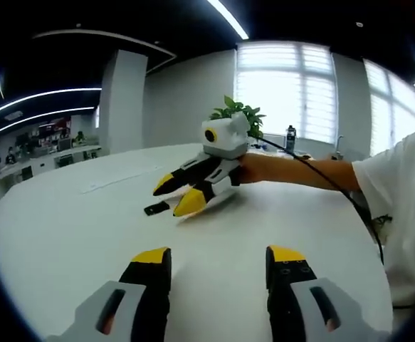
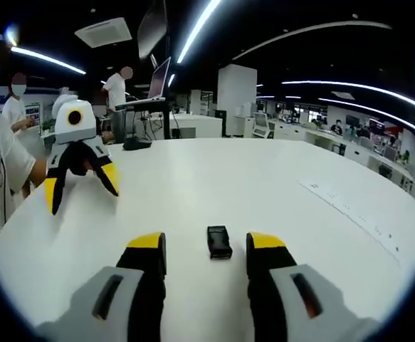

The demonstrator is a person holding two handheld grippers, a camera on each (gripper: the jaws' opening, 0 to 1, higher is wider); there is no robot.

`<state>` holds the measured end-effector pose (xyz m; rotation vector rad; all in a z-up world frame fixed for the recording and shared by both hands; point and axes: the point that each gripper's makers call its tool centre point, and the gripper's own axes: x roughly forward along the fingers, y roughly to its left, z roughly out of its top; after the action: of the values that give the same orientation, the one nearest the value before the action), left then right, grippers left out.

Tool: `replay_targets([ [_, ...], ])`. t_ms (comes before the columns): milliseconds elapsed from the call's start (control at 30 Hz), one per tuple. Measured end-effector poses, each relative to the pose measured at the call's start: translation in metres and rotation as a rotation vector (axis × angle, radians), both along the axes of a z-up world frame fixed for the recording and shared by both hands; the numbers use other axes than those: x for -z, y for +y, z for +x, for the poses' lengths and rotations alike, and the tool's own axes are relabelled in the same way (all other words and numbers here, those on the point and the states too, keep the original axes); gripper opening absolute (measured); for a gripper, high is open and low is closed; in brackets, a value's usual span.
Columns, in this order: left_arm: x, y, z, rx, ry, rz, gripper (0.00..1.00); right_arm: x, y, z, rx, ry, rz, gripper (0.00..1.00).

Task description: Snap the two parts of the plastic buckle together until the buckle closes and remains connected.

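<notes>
On the broad white round surface [image 2: 278, 185] lies a small black plastic buckle piece [image 2: 219, 241], flat and on its own. In the right gripper view it sits just ahead of our right gripper [image 2: 206, 249], in line with the gap between its yellow-tipped black jaws, which stand wide apart and hold nothing. We judge that the gripper is lined up this way so that a short push forward would bring the piece between the jaws. We see one dark piece only; whether it is one half of the buckle or both halves together is too small to tell.

In the left gripper view the same buckle piece [image 1: 156, 208] lies just beside the tips of the right gripper [image 1: 180, 193], which slants down toward the surface from the far side, a bare forearm [image 1: 292, 171] stretched out behind it. Our left gripper [image 1: 219, 258] hovers well apart from the buckle, its jaws open wide and empty, pointed at the work as if waiting its turn. A green potted plant [image 1: 237, 112] stands behind, near the window.
</notes>
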<state>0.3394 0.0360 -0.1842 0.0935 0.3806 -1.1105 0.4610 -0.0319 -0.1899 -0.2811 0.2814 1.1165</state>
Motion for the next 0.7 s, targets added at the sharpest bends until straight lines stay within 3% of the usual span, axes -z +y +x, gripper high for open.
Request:
replay_targets([
  [200,0.001,0.003,0.005,-0.023,0.019,-0.018,0.59,-0.007,-0.002,-0.015,0.026,0.007,0.028,0.52],
  [267,-0.001,0.005,0.009,-0.040,-0.003,-0.008,0.64,-0.009,-0.004,-0.019,0.035,0.009,0.040,0.56],
  [467,-0.003,0.013,0.017,-0.084,-0.027,-0.007,0.72,-0.006,-0.014,-0.028,0.101,0.021,0.017,0.75],
  [700,-0.009,0.021,0.026,-0.126,-0.024,-0.066,0.91,-0.013,-0.031,-0.048,0.151,0.008,0.020,0.89],
])
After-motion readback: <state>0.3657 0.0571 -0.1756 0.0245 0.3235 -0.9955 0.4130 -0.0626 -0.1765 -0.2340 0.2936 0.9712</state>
